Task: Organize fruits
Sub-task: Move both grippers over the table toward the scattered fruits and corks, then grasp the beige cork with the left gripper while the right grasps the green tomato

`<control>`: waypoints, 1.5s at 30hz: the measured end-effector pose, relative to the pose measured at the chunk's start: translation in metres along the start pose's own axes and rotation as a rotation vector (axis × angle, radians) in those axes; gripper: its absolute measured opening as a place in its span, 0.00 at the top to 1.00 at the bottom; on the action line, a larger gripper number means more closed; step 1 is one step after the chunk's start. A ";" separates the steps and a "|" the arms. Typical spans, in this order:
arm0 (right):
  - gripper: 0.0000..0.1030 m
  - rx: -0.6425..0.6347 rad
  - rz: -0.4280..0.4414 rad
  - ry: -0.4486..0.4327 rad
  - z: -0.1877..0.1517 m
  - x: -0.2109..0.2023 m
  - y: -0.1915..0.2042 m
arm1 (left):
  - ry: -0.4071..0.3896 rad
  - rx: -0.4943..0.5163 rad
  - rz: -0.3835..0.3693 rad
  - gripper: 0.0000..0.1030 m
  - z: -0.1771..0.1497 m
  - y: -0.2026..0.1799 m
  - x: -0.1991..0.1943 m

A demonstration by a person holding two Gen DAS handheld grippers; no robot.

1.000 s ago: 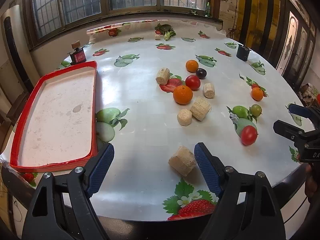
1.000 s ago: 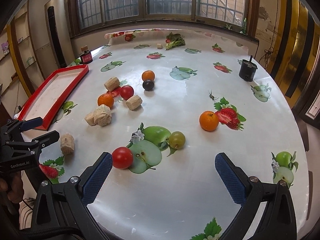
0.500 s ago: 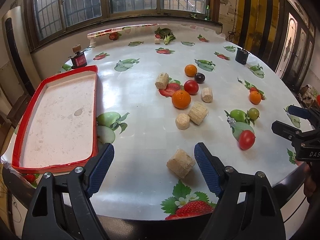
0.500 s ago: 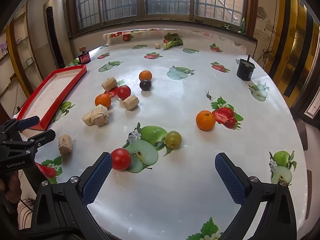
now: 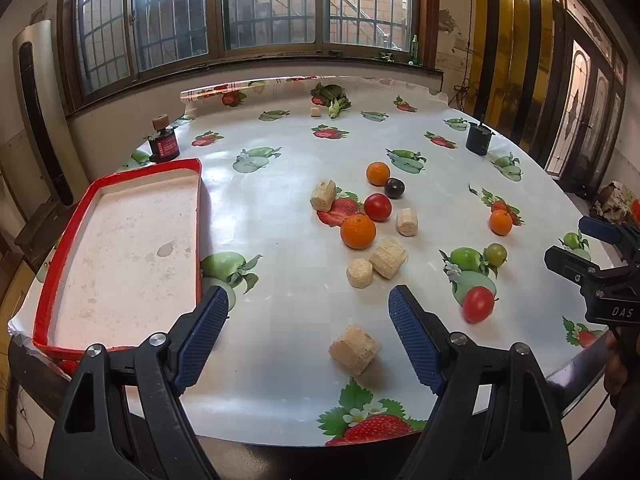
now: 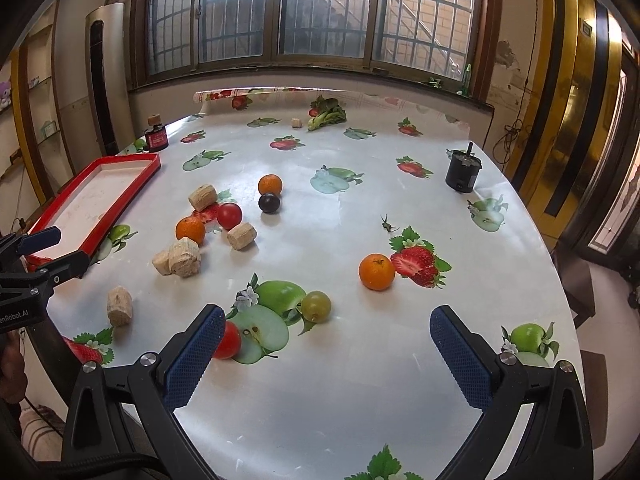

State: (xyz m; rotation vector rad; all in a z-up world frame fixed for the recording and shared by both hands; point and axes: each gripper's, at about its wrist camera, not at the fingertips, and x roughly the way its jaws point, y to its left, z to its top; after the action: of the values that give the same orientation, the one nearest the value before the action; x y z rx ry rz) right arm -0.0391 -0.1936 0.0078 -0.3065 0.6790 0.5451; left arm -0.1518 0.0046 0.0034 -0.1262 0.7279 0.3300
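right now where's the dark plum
The dark plum sits mid-table just in front of the far orange, nearly touching it, with a red tomato to its left in the right wrist view.

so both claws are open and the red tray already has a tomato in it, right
Not quite. The red tray holds no fruit; the left wrist view shows its white floor bare. The tomatoes lie on the table. Both the left claw and right claw are open.

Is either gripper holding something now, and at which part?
Nothing is held. The left gripper is open above the white round table, and the right gripper is open too, with nothing between its fingers.
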 end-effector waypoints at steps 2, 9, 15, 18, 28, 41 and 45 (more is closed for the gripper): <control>0.00 0.003 0.001 -0.001 -0.001 -0.002 -0.001 | -0.001 -0.002 -0.002 0.20 0.000 0.000 0.000; 0.00 0.007 0.003 -0.005 -0.001 -0.004 -0.002 | 0.001 -0.001 -0.010 0.20 -0.002 -0.002 -0.002; 0.00 0.012 0.006 -0.009 -0.002 -0.005 -0.003 | 0.009 0.003 -0.025 0.20 -0.006 -0.001 -0.002; 0.00 0.016 0.009 -0.006 -0.003 -0.005 -0.003 | 0.032 0.008 -0.046 0.20 -0.011 -0.003 0.003; 0.04 0.081 0.118 0.068 -0.014 0.024 -0.012 | 0.147 -0.002 -0.102 0.20 -0.030 -0.005 0.031; 0.41 0.185 0.210 0.228 -0.005 0.086 -0.020 | 0.197 0.062 -0.105 0.48 -0.031 -0.016 0.058; 0.44 0.214 0.185 0.270 0.003 0.093 -0.023 | 0.196 0.085 -0.106 0.54 -0.029 -0.018 0.059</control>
State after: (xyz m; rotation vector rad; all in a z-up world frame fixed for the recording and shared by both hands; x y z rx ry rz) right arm 0.0353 -0.1767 -0.0495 -0.1172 1.0267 0.6072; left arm -0.1226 -0.0041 -0.0581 -0.1166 0.9242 0.1865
